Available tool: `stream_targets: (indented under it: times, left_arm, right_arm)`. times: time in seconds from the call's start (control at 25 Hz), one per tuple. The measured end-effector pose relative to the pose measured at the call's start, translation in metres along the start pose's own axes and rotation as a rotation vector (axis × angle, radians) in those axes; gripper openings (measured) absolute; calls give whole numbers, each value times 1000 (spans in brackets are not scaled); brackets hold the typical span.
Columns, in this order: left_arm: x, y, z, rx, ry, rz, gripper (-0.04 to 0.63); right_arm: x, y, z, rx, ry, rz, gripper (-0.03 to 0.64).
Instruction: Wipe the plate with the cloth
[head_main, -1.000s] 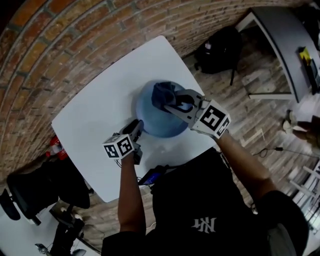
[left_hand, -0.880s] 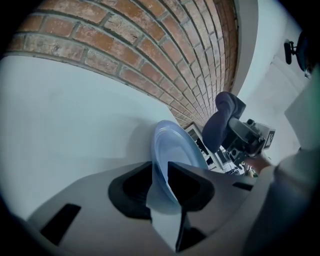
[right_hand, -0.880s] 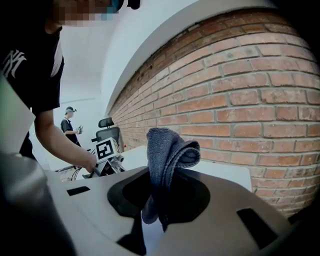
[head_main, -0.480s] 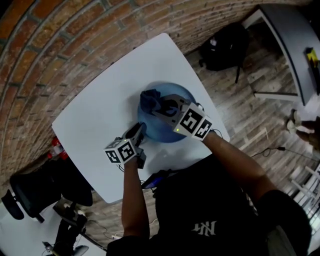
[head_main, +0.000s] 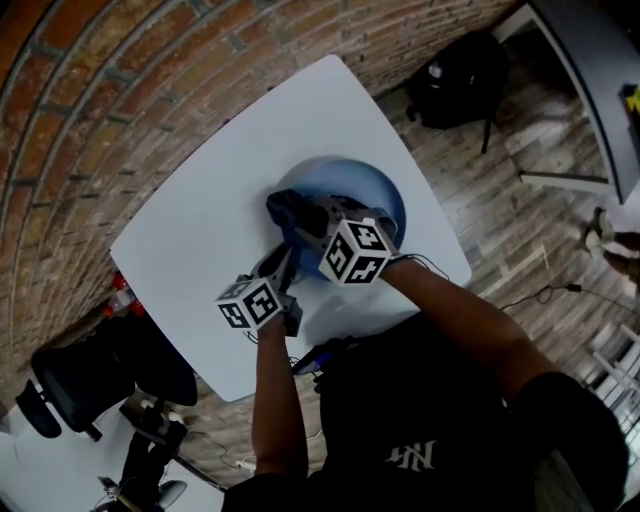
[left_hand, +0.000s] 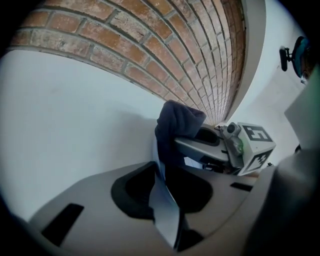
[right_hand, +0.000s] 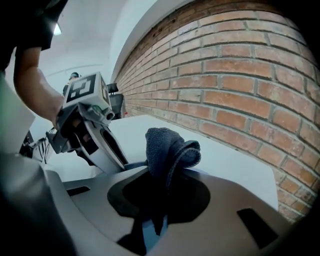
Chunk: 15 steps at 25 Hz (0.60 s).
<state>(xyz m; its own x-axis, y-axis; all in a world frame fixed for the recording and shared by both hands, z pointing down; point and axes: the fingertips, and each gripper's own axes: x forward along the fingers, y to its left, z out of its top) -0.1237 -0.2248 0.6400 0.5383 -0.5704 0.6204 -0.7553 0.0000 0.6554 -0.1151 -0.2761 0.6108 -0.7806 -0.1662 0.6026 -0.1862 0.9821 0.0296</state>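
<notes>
Mid-wipe: left tongs (head_main: 283, 264) clamp the blue plate (head_main: 385, 190) rim at 8 o'clock, right tongs (head_main: 292, 212) clench the dark cloth (head_main: 281, 204) at 9 o'clock, probably due a sweep toward 3.

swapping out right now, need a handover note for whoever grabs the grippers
Left gripper: shut on the plate, gripping its near rim.
Right gripper: shut on the bunched cloth.
Where things are: the plate is on the table, as far as the head view shows. The cloth is at the plate's left part, close to the left gripper.
Done: both grips are made and the cloth is at the plate. How much has been wiped cannot be told.
Left: wipe across the rest of the plate, probably the far and right parts, then let go of both.
</notes>
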Motion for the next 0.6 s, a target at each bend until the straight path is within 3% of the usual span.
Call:
stream_targets:
  times: [0.6]
  left_arm:
    - [0,-1,-1,5,5,-3,66]
  right_arm:
    - [8,-24,-23,-172,150,-115,83]
